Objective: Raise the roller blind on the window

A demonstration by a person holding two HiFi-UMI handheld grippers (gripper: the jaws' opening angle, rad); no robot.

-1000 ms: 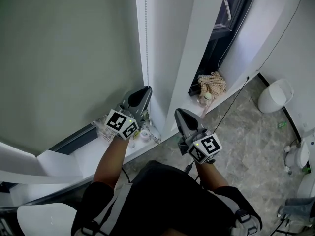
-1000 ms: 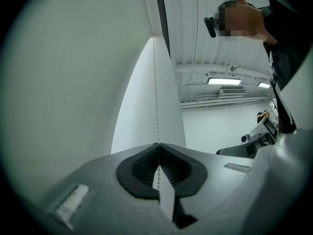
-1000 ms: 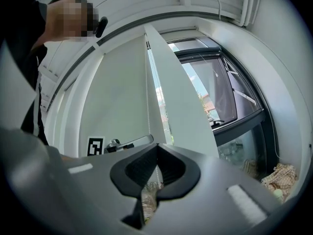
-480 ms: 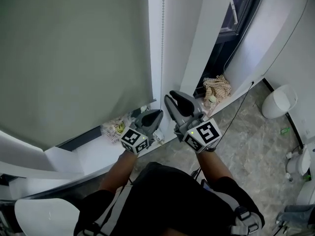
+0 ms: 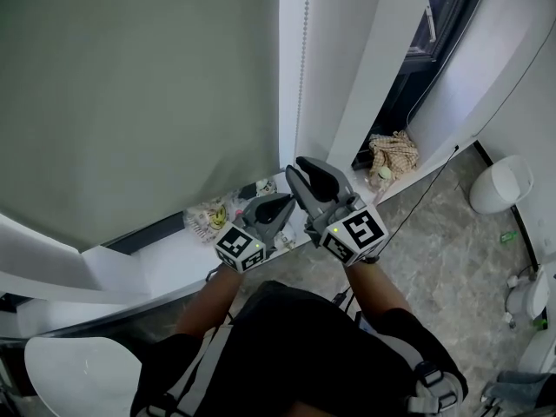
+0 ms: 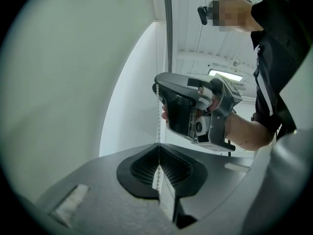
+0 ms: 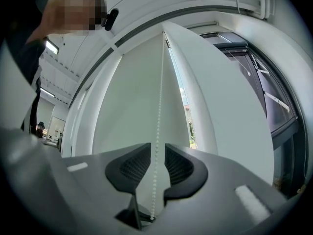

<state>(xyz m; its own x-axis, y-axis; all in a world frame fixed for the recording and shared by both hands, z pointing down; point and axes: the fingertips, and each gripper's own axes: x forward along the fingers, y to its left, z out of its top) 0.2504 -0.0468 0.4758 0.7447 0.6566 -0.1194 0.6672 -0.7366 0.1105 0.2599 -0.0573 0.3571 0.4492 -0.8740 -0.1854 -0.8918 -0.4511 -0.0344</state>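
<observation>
**Hand-over-hand on the bead chain, with the blind low over the window**

The grey roller blind [image 5: 130,94] covers the window, its bottom edge close above the white sill [image 5: 165,272]. Its bead chain [image 5: 303,68] hangs down the white jamb at the blind's right edge. The left gripper [image 5: 283,201], the lower one, is pinched tight on the chain. The right gripper [image 5: 298,168], just above it, has just been spreading its jaws, and the chain runs between its pads untouched. The left pinch should stay firm so the chain cannot slip back. The right should go higher with the beads centred on its ribbed pads, close fully before the left lets go, then pull straight down along the chain.
</observation>
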